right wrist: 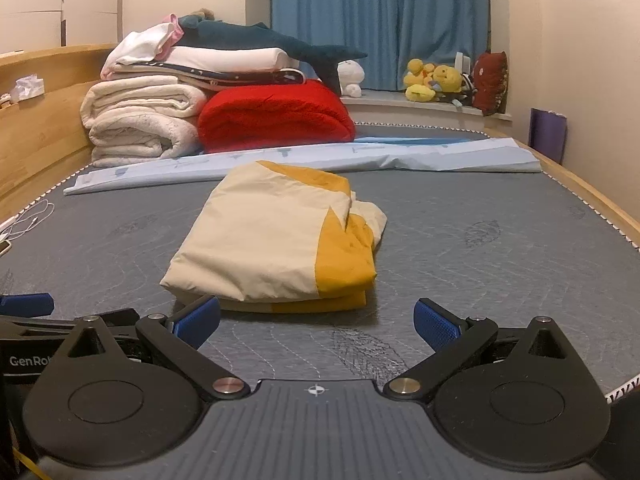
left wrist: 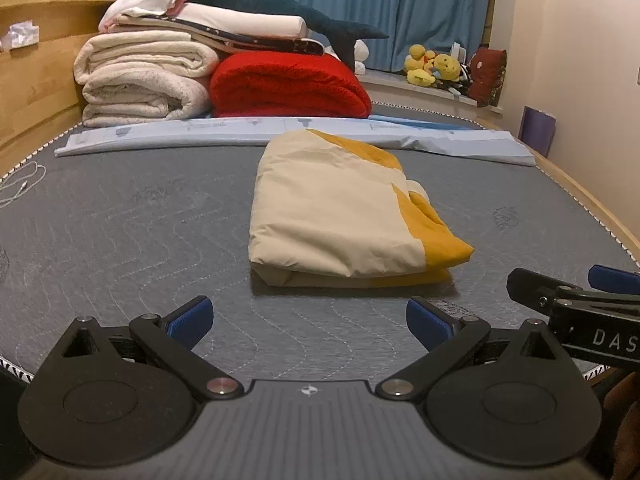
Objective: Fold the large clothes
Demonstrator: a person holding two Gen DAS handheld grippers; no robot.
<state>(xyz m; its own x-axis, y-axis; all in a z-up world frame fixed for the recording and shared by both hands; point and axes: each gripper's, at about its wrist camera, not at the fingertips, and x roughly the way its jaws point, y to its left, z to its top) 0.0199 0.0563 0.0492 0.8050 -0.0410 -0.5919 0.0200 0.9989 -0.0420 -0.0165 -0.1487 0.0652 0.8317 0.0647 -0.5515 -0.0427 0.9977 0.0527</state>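
A cream and mustard-yellow garment [left wrist: 340,216] [right wrist: 276,240] lies folded in a compact stack in the middle of the grey quilted mattress [left wrist: 140,232] [right wrist: 480,248]. My left gripper [left wrist: 310,322] stands open just short of the garment's near edge, nothing between its blue pads. My right gripper [right wrist: 316,322] is open too, its left pad close to the garment's near edge, holding nothing. In the left wrist view the right gripper [left wrist: 568,280] shows at the right edge; in the right wrist view the left gripper [right wrist: 28,304] shows at the left edge.
A light blue folded sheet [left wrist: 280,132] [right wrist: 360,158] runs across the bed behind the garment. Behind it are stacked white blankets [left wrist: 140,80], a red blanket [left wrist: 288,84] and a shark plush [left wrist: 280,4]. Wooden bed frame [left wrist: 36,72] at left, white cable [left wrist: 24,184], plush toys [left wrist: 436,66] on the sill.
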